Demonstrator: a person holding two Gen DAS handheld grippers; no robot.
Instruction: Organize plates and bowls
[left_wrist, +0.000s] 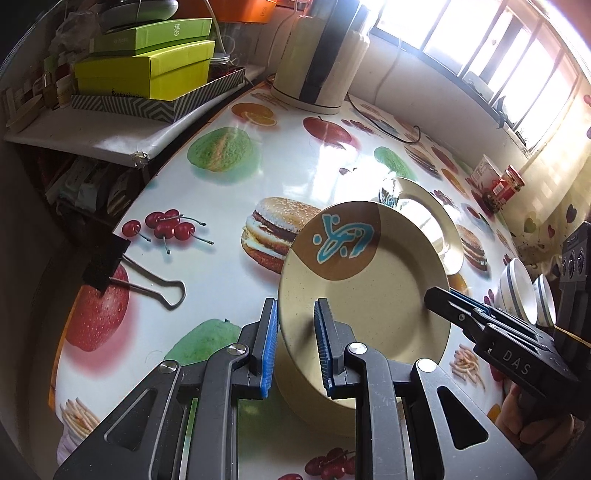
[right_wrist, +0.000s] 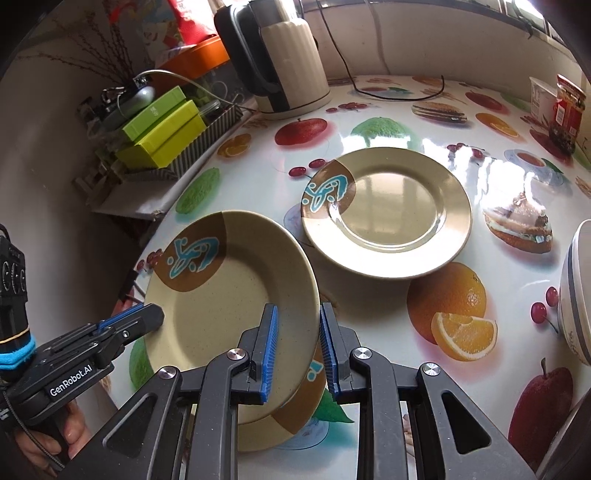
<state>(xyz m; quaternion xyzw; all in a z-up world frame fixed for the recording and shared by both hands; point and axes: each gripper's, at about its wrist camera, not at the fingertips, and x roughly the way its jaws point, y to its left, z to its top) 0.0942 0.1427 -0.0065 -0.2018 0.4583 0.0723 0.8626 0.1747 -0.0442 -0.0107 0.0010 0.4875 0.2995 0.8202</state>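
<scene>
Holding one tan plate between them, both grippers have it raised and tilted above a second plate that lies flat on the desk directly beneath. The left gripper straddles the plate's left rim: its jaws stand a little apart, one blue pad under the rim and one on the upper face, but actual pad contact cannot be confirmed from either view. The right gripper brackets the right rim the same way, jaws narrowly parted with the rim between them; clamping likewise not certain.

A third matching plate sits flat farther back on the desk, apart from the pair. Two striped bowls stand off to the right, near the desk edge.

Judgement: the step in hand is moving the lifted plate onto a stack, probably the far plate.

Notes for doing it well:
- Keep both grips level with each other; the plate is glazed and tilted, so uneven pull could let it slip.
- Clear the lower plate's rim before travelling sideways.
- Centre over the target's well, lower flat, then release one side at a time.
- Risk: rim-on-rim chipping if dropped at an angle.
</scene>
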